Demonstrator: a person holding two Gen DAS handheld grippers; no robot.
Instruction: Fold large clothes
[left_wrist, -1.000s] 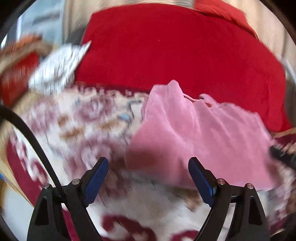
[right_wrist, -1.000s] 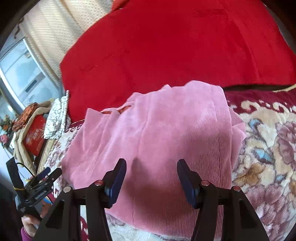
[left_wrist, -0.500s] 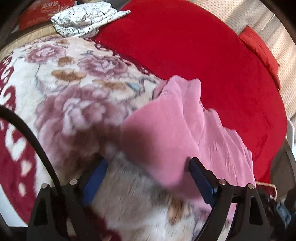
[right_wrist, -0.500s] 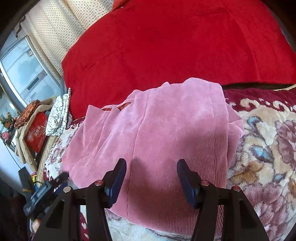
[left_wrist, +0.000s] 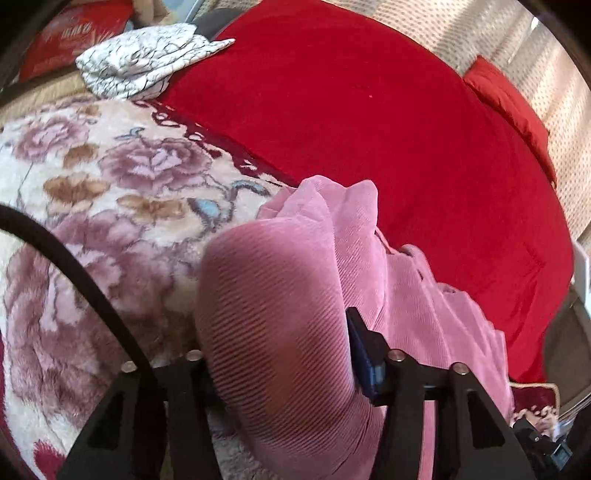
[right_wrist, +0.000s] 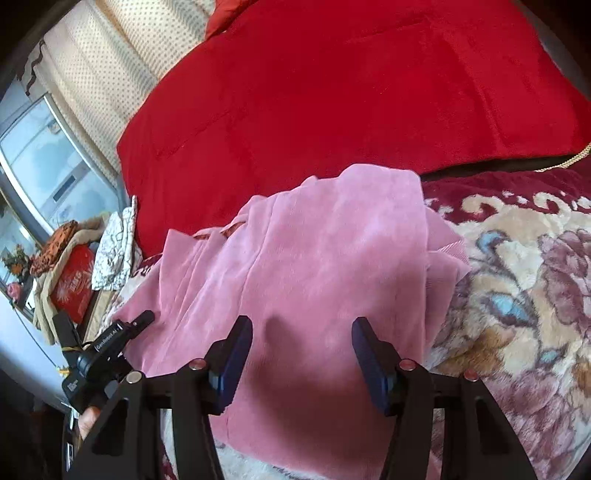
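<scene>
A pink corduroy garment (right_wrist: 317, 266) lies partly folded on a floral blanket (right_wrist: 524, 280), against a large red cushion (right_wrist: 332, 96). In the left wrist view the garment's (left_wrist: 280, 325) near corner bulges between the jaws of my left gripper (left_wrist: 280, 354); its left finger is hidden by the cloth and the jaws stand wide. My right gripper (right_wrist: 303, 350) is open and empty, hovering just above the garment's near part. The left gripper also shows in the right wrist view (right_wrist: 107, 347), at the garment's left edge.
A white crackle-patterned cloth (left_wrist: 147, 59) and a red box (left_wrist: 66, 40) lie beyond the blanket's (left_wrist: 92, 192) far left corner. A window (right_wrist: 44, 166) and a dotted curtain (right_wrist: 96, 70) stand behind the cushion (left_wrist: 369, 129).
My left gripper has pushed forward onto the garment's corner, which now fills the gap between its jaws. The right gripper has stayed nearly still, open above the cloth.
</scene>
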